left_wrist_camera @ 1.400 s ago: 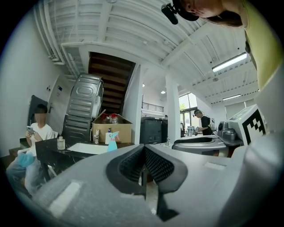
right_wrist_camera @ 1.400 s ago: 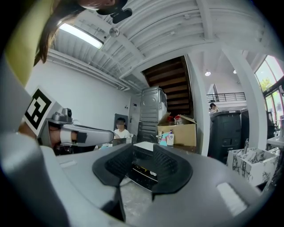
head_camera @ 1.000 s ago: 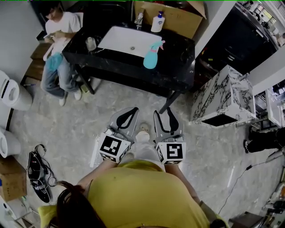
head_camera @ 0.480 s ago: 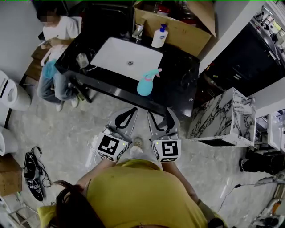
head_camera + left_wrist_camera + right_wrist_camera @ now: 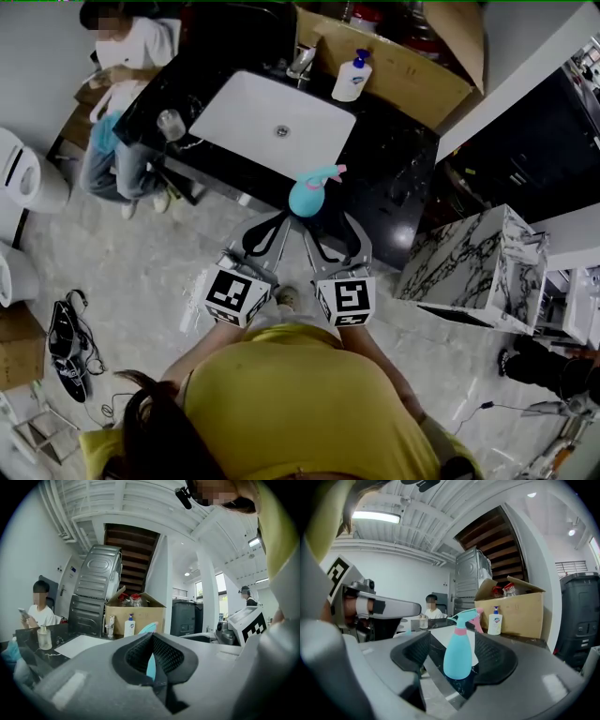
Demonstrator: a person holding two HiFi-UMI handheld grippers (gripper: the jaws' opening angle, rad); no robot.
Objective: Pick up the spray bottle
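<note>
- Grey stone floor (image 5: 141, 272) fills the lower part of the head view, and across the top runs a black marble tabletop (image 5: 394, 159) with a white rectangular sink (image 5: 272, 117) set in it.
- Right at the tabletop's near edge, centre frame, stands the teal plastic spray bottle (image 5: 309, 195) with its pink trigger, upright.
- Right hand-held gripper (image 5: 328, 225) is lined up just below the bottle in the frame, jaws opening. Its own view shows the bottle framed in the gap with the pads clear of it on both sides, so nothing is grasped.
- Left hand-held gripper (image 5: 281, 218), just beside it toward frame left, is clenched tip to tip and empty. Only a teal sliver shows through its slit.
- Far edge of the tabletop: a white soap pump bottle with a blue top (image 5: 352, 80), in front of a brown cardboard box (image 5: 412, 61).
- Small clear glass jar (image 5: 171, 124) sits left of the sink.
- Upper left corner, a person in a white top (image 5: 131, 52) sits beside the tabletop.
</note>
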